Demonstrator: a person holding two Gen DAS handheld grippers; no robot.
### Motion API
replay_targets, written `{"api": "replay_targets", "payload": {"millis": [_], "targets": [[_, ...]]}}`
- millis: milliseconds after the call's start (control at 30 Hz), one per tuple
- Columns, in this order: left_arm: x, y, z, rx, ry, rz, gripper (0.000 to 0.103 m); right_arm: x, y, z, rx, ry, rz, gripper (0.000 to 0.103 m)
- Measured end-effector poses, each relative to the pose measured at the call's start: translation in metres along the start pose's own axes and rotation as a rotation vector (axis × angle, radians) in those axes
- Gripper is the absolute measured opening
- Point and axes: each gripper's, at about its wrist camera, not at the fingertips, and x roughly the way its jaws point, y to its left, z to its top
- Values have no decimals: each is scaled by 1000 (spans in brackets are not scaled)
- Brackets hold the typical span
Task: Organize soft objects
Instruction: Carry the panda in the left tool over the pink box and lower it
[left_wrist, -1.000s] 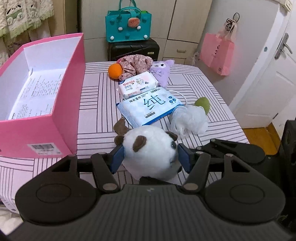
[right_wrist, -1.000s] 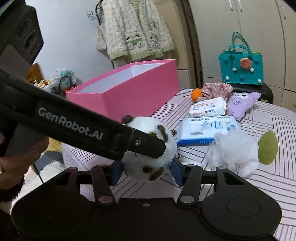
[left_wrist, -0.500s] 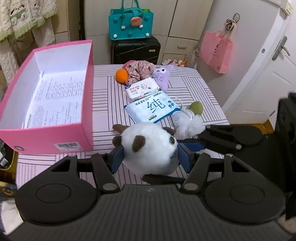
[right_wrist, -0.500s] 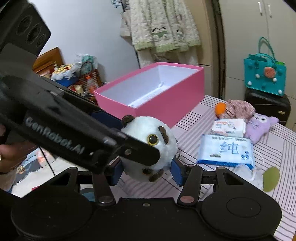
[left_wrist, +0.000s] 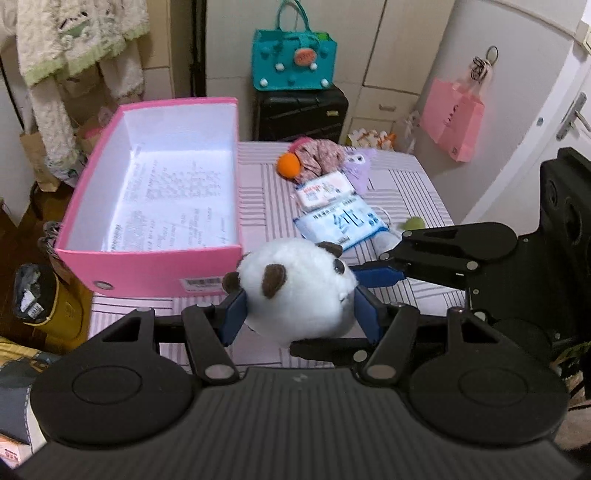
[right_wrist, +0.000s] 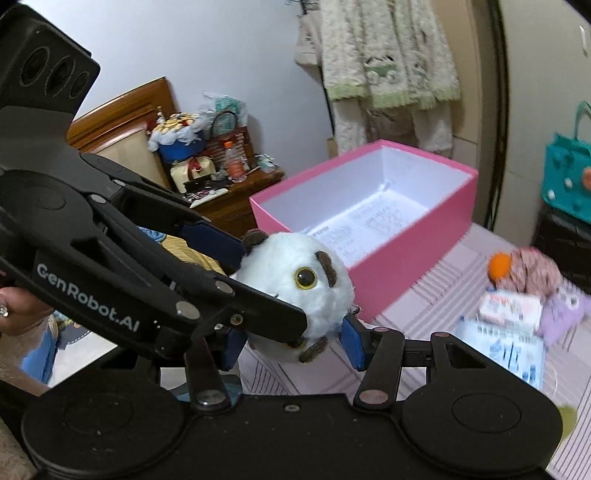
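Above the near end of the open pink cardboard box (left_wrist: 147, 206), a round white plush toy with brown ears and a yellow eye (left_wrist: 295, 291) hung in the air, gripped from two sides at once. The left gripper (left_wrist: 299, 314) pinched the plush between its blue pads, and the right gripper (right_wrist: 291, 343) squeezed it from below, its own pads pressed into the fur. Half a second before, the toy had sat lower, over the striped tablecloth (left_wrist: 266, 184) beside the box; now both tools had lifted it higher and swung toward the box, whose paper-lined floor showed more fully. That suggested the carry was nearly done, with only the drop into the box left. Beyond the box's far right corner lay an orange ball (left_wrist: 289, 165), a floral cloth bundle (left_wrist: 319, 157), a purple plush (left_wrist: 358, 166) and two wet-wipe packs (left_wrist: 332, 206), not yet sorted.
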Motion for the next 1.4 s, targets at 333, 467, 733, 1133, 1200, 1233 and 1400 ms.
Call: {"api": "replay_targets", "payload": {"millis": [333, 467, 733, 1133, 1200, 1233, 1400], "targets": [[-20, 26, 24, 13, -130, -8, 61, 2, 6, 42, -90, -87, -55, 60], [-17, 36, 40, 26, -188, -12, 61, 8, -3, 61, -120, -121, -87, 60], [10, 73, 85, -58, -347, 4, 61, 47, -41, 108, -159, -198, -121, 60], [96, 142, 131, -221, -235, 3, 60, 143, -107, 139, -178, -69, -83, 60], [115, 151, 135, -244, -199, 4, 60, 160, -111, 139, -219, -34, -112, 60], [125, 157, 137, -264, -180, -7, 60, 166, -112, 138, -237, -16, -130, 60], [162, 187, 144, -381, -112, -94, 59, 188, -122, 138, -307, 82, -185, 61]]}}
